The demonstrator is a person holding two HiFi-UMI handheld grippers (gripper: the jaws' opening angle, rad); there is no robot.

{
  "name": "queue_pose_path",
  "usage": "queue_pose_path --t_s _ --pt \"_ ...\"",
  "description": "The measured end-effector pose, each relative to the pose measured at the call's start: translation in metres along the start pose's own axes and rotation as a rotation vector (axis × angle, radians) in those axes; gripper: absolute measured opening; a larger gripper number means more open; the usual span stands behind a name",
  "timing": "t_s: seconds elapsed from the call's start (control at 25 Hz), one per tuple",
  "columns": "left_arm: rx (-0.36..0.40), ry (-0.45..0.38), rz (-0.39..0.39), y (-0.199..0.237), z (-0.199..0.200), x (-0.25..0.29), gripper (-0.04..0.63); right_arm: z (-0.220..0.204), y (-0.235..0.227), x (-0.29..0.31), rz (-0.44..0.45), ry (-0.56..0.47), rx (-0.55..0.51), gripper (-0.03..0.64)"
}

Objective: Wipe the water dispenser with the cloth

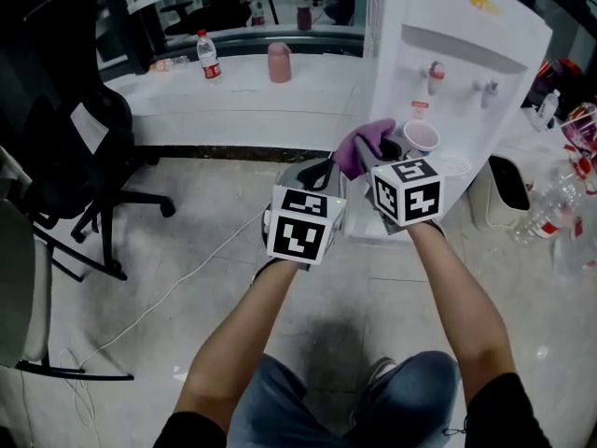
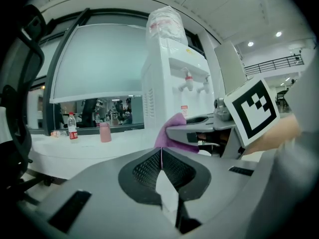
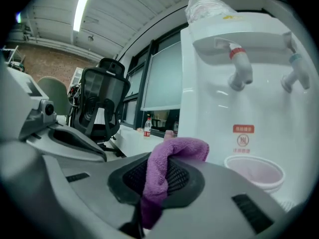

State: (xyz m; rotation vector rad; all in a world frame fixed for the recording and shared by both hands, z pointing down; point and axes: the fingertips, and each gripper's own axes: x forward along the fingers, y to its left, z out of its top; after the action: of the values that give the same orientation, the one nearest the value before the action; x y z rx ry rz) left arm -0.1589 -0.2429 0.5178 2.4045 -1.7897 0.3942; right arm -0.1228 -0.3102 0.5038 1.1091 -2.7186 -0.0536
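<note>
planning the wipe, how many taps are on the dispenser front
2. A red-marked tap at picture left and a blue-marked tap to its right, both in the water dispenser's recess above the cup. None seems hidden.

Left gripper (image 2: 161, 153) closed empty; right gripper (image 3: 164, 166) pinches cloth (image 3: 187, 147).

Cool indoor light is falling evenly from overhead: a ceiling strip (image 3: 79, 9) is glowing to my right and small ceiling lamps (image 2: 278, 34) are shining on my left. The white water dispenser (image 1: 448, 54) is glaring slightly. A soft shadow (image 1: 336, 339) is pooling on the floor (image 1: 187, 241) beneath me. Both gripper views are bending straight lines and darkening at their corners.
</note>
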Motion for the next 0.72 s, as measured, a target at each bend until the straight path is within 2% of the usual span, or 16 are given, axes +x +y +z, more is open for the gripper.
queue_pose_path --t_s 0.4,0.56,0.72 --pt "-0.032 0.010 0.016 -0.005 -0.038 0.007 0.028 -0.069 0.014 0.005 0.026 0.084 -0.074 0.044" --pt "-0.021 0.013 0.019 -0.009 -0.050 0.012 0.028 -0.084 0.017 0.005 0.034 0.082 -0.062 0.044" --pt "-0.016 0.013 0.022 -0.012 -0.063 0.015 0.028 -0.095 0.036 -0.001 0.067 0.064 -0.125 0.044"
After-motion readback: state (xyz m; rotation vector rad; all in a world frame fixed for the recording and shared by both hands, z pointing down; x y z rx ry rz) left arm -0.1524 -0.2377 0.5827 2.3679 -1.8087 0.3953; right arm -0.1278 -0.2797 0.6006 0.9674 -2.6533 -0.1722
